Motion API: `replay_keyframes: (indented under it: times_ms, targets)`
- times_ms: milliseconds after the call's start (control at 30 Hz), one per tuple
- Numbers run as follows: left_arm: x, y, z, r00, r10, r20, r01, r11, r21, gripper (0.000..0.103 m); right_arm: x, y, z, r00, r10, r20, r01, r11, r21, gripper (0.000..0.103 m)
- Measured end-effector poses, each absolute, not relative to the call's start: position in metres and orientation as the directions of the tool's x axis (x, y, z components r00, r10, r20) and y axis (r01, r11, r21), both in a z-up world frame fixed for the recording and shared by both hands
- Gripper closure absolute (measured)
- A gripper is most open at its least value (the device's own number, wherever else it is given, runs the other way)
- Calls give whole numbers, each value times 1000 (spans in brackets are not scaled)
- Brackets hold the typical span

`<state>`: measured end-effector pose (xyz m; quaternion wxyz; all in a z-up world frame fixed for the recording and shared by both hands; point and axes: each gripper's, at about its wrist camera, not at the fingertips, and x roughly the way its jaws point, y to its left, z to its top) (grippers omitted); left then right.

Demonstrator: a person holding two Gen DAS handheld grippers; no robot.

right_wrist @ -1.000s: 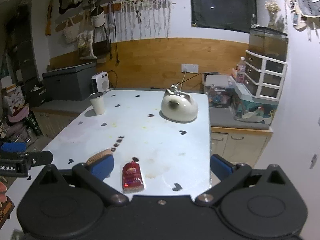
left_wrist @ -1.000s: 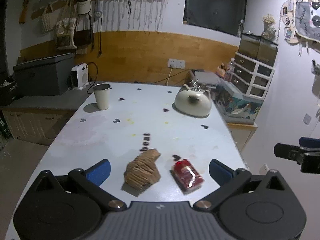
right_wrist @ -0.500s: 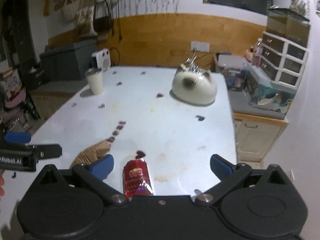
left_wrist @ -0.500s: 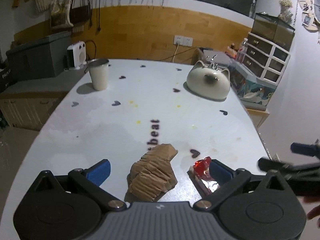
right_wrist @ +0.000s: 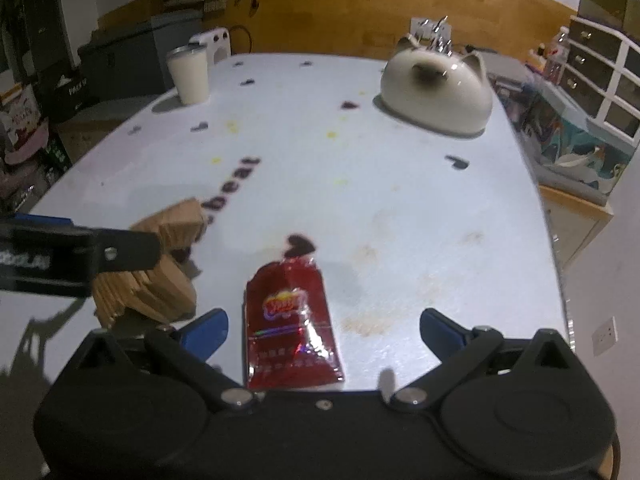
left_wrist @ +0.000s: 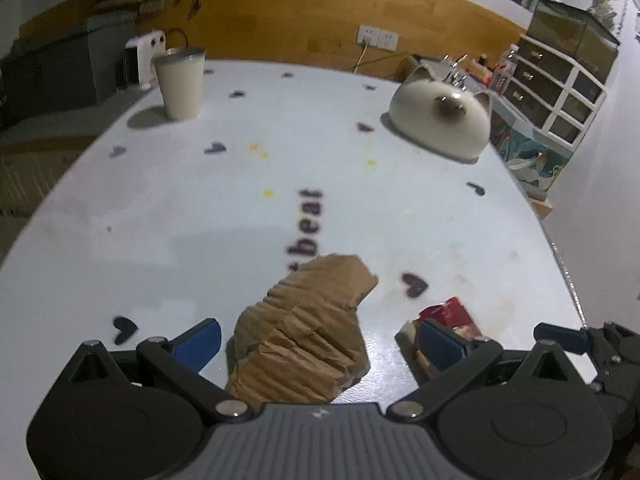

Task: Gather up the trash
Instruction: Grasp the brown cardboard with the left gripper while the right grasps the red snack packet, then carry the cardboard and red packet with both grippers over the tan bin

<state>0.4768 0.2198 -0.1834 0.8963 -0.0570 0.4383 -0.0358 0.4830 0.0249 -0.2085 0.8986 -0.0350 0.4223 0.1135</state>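
A crumpled brown paper bag [left_wrist: 304, 332] lies on the white table, between the wide-apart blue pads of my left gripper [left_wrist: 320, 344], which is open. The same brown paper bag [right_wrist: 160, 276] shows at the left of the right wrist view, partly behind the left gripper's finger [right_wrist: 80, 256]. A red snack wrapper [right_wrist: 292, 320] lies flat between the blue pads of my open right gripper [right_wrist: 322, 332]. In the left wrist view the red wrapper [left_wrist: 452, 316] sits half hidden behind the right-hand pad [left_wrist: 440, 348].
A white cup [left_wrist: 180, 82] stands far left on the table [left_wrist: 200, 208]. A cat-shaped white container [left_wrist: 440, 120] sits far right. White drawers [left_wrist: 560, 92] and boxes stand beyond the table's right edge. The table's right edge [right_wrist: 556, 264] runs close to the right gripper.
Both grippers have come down and forward toward the table. The paper bag now lies between the left pads and the red wrapper between the right pads. Neither has closed.
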Motion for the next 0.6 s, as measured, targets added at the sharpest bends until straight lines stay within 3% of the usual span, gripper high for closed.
replay_keyframes:
  times_ms: [167, 267, 433, 600]
  targets:
    - [488, 224, -201, 597, -90, -798, -19, 992, -125, 0, 490, 35, -223, 589, 194, -784, -251, 967, 51, 8]
    - [491, 229, -208, 587, -81, -805, -41, 991, -130, 3, 491, 45, -229, 578, 207, -790, -287, 957, 40, 17]
    - [491, 239, -215, 575, -96, -812, -80, 982, -173, 21, 488, 51, -233, 559, 191, -807, -290, 957, 25, 45]
    - [472, 240, -213, 606, -103, -789, -86, 977, -194, 28, 479, 44, -230, 555, 178, -813, -268, 963, 27, 49]
